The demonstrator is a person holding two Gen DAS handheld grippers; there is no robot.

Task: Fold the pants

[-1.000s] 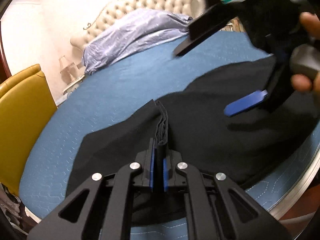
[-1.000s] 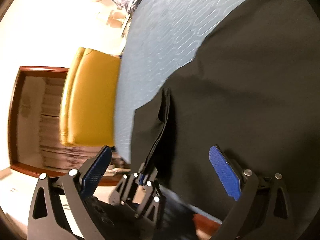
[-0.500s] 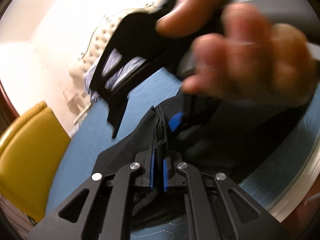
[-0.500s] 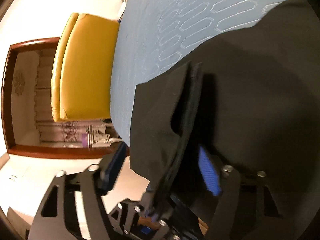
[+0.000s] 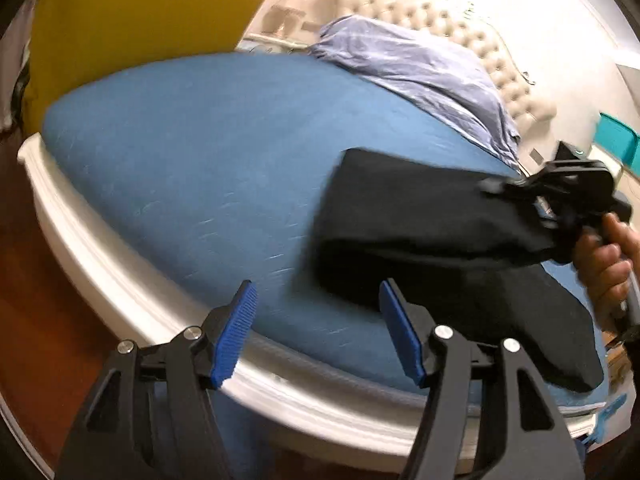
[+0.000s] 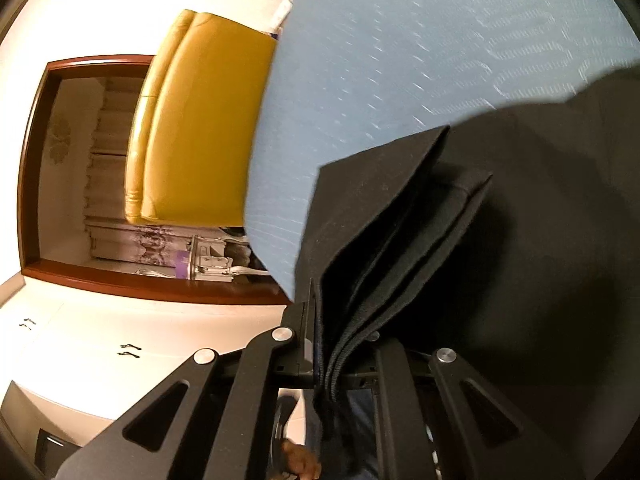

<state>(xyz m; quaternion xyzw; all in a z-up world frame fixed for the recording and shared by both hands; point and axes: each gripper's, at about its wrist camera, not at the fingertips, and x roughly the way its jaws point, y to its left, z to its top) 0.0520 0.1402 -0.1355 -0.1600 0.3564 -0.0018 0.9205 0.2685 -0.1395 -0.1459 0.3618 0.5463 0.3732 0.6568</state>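
Observation:
Black pants (image 5: pixel 432 232) lie partly folded on the blue bed (image 5: pixel 200 152), their upper edge lifted toward the right. My right gripper (image 6: pixel 332 344) is shut on the stacked edge of the pants (image 6: pixel 400 248), several layers pinched between its jaws. From the left wrist view the same right gripper (image 5: pixel 568 192) is at the right with a hand behind it, holding up the fabric. My left gripper (image 5: pixel 320 336) hovers over the bed's near rim, its jaws opening with nothing between the blue pads (image 5: pixel 236 332).
A yellow armchair (image 5: pixel 132 24) stands beside the bed at the upper left. A crumpled lilac blanket (image 5: pixel 416 72) lies against the tufted headboard (image 5: pixel 472 36). The bed's white rim (image 5: pixel 120 280) runs below my left gripper. A wood-framed doorway (image 6: pixel 52 160) is behind the armchair.
My left gripper let go of the pants edge, opened and swung away toward the bed's rim. My right gripper closed on that same edge and lifted it.

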